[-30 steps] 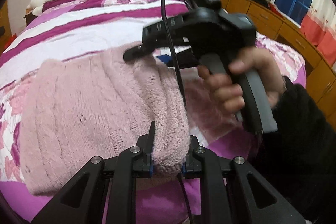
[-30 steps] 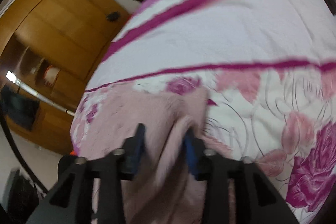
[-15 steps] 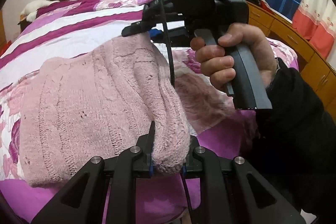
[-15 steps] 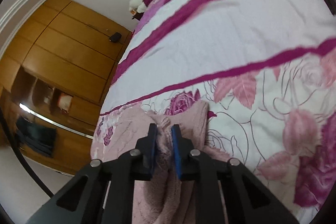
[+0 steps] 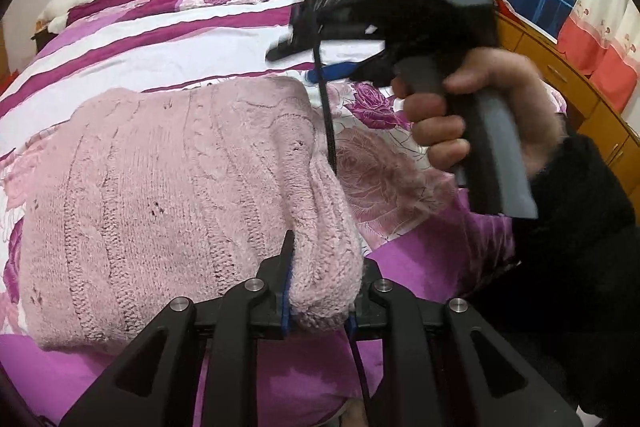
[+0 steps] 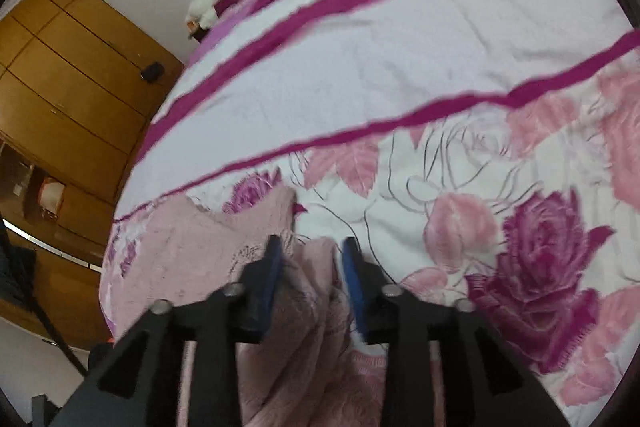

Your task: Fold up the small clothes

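Folding step: left gripper (image 5: 318, 291) jaws clamped the pink sweater (image 5: 168, 195) on the bed (image 6: 400, 47) | right gripper (image 6: 312, 267) jaws had just opened, cloth loose between | next: regrip another edge.

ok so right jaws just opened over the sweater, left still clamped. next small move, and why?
Probably lift the right hand-held gripper clear. Its jaws have just been opening and no longer pinch the pink sweater, though a ridge of knit lies between them. The left hand-held gripper is clamped on the near folded edge, so it can set that edge down afterwards.
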